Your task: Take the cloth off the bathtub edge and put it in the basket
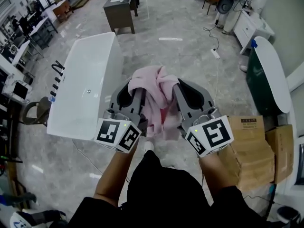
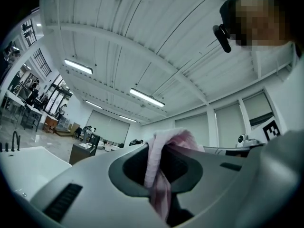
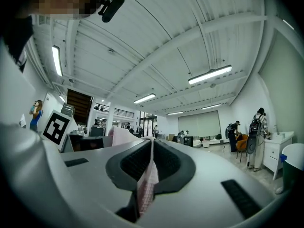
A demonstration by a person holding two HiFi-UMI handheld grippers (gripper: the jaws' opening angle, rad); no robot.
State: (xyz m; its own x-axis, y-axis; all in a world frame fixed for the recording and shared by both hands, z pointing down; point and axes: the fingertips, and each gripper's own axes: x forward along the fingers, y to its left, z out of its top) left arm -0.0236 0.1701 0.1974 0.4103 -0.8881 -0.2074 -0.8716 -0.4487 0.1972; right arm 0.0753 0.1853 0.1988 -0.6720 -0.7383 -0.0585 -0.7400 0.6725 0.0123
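Left gripper (image 1: 135, 95) and right gripper (image 1: 183, 94) each clamped the crumpled pink cloth (image 1: 154, 84) (a thin fold in each). Only the head view showed the white rectangular bathtub (image 1: 92, 68) at left.

Big open lab hall, no home bathroom.
I see a bathtub (image 1: 85, 89) left of the left gripper (image 1: 132, 96), cardboard boxes (image 1: 256, 151) right of the right gripper (image 1: 187, 95), desks (image 1: 118, 8) ahead, strip lights (image 3: 209, 74) overhead.

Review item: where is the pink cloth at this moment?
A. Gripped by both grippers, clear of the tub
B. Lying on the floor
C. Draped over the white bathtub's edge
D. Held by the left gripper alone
A: the pink cloth is bunched between the left gripper and the right gripper. Each gripper view shows jaws shut on a fold, and the cloth is clear of the bathtub.
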